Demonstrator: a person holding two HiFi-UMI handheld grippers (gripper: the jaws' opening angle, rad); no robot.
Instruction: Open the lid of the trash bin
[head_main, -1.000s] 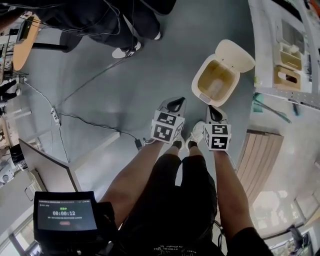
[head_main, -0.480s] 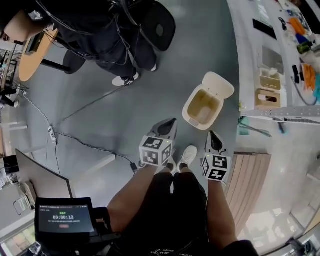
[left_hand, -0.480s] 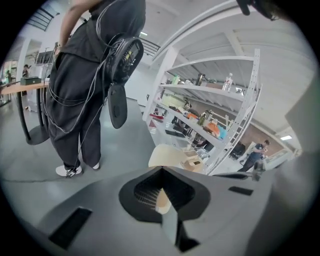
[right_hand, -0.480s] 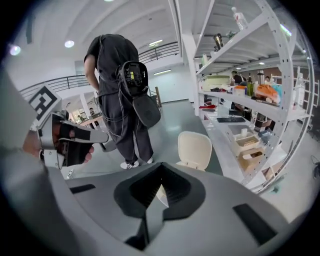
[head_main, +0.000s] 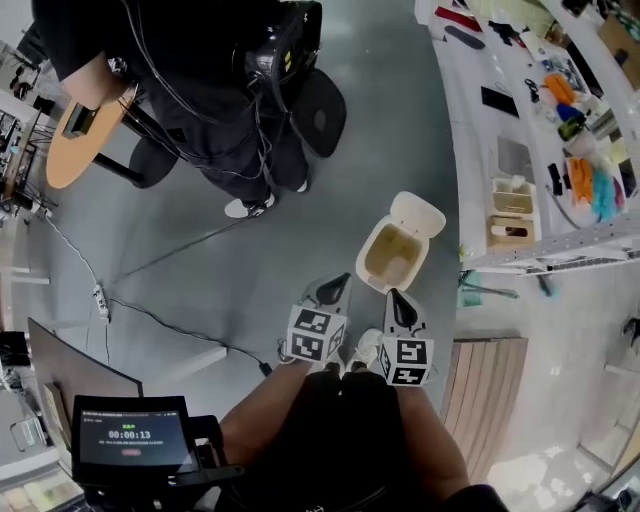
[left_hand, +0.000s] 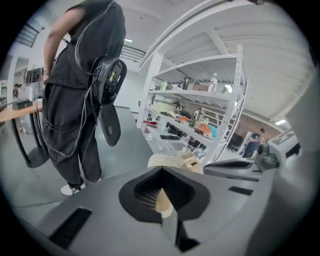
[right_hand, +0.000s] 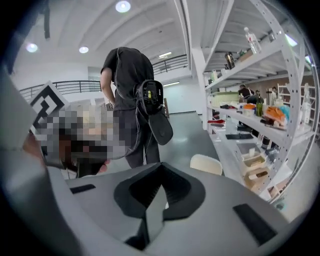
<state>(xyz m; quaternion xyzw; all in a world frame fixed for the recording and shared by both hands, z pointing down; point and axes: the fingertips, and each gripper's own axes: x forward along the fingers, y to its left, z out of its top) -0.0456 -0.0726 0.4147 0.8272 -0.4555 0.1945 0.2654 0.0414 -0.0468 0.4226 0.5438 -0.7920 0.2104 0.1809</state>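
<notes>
The cream trash bin (head_main: 392, 256) stands on the grey floor with its lid (head_main: 418, 217) tipped up and back, so the inside shows. My left gripper (head_main: 340, 282) is held just left of the bin, and my right gripper (head_main: 394, 296) just below it; both are shut, hold nothing and touch nothing. In the left gripper view the shut jaws (left_hand: 162, 172) point toward the cream lid (left_hand: 161, 161). From the right gripper (right_hand: 160, 169), the raised lid (right_hand: 206, 164) shows beyond the jaws.
A person in black (head_main: 215, 95) stands beyond the bin beside a black stool (head_main: 321, 112) and a round wooden table (head_main: 78, 145). A white shelf rack (head_main: 515, 140) with small items runs along the right. A cable (head_main: 170, 310) crosses the floor; a slatted panel (head_main: 482, 395) lies at the right.
The view has pulled back, so the bin looks smaller and farther away. Both grippers have drawn closer together near the bin. The lid stays open throughout.
</notes>
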